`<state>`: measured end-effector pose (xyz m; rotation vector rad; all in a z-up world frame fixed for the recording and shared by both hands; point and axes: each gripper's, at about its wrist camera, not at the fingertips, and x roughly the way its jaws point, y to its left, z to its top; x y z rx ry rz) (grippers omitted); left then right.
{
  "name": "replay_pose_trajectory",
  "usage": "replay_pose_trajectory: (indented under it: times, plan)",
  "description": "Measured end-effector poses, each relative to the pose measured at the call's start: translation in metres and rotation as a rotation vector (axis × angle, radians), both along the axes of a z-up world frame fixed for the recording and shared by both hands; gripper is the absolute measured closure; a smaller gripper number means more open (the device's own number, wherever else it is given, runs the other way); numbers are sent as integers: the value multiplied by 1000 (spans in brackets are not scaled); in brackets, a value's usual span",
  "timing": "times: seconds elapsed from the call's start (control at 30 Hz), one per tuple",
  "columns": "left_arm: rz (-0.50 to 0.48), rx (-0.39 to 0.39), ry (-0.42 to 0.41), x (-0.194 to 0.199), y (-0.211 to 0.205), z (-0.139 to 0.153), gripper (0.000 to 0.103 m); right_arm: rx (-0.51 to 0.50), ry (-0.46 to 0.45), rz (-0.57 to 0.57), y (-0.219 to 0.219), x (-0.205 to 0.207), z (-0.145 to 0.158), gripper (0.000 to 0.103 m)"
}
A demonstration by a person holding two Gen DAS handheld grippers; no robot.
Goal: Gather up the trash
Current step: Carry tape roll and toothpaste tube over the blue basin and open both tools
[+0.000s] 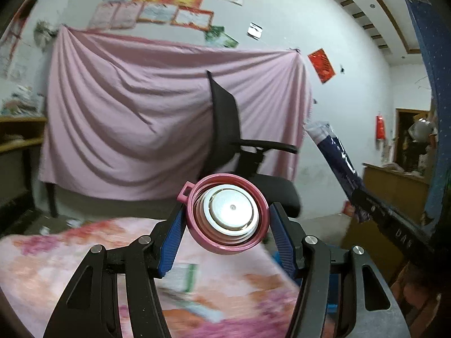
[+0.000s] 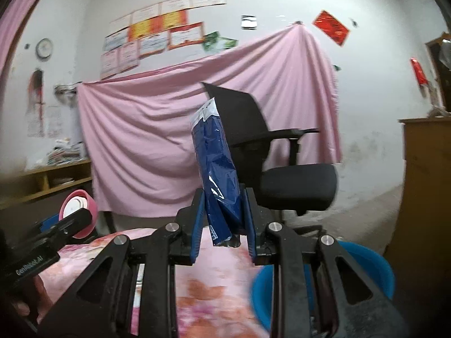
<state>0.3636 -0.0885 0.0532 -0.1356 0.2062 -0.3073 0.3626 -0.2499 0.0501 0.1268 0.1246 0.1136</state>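
Right hand-held gripper (image 2: 222, 219) clamps blue packet (image 2: 215, 163) upright

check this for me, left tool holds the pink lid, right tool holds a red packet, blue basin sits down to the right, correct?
One slip: the packet clamped in the right tool is dark blue, not red, as the right wrist view shows. The left tool does hold the pink lid, and the blue basin sits low right.

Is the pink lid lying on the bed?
No, the pink lid is held up between the left gripper's jaws.
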Motion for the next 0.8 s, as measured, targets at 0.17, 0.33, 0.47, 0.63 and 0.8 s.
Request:
replay_pose_trajectory:
  times: [0.17,0.33,0.47,0.63,0.8]
  plan:
    - [-105,-25,107,35,-47,7,49,70,104,-94,-42,9,-11,56]
    - [-154,0,263,72,-86,-6,49,179,239,-134,-73,25,-33,56]
    - [-177,7,382,97,-109,-19,49,260,318,-157,-98,33,-49,56]
    - [-194,27,494,117,-135,-36,49,409,400,-182,-131,38,-68,56]
    - [-210,50,564,119,-141,-52,49,480,466,-210,-148,42,-87,56]
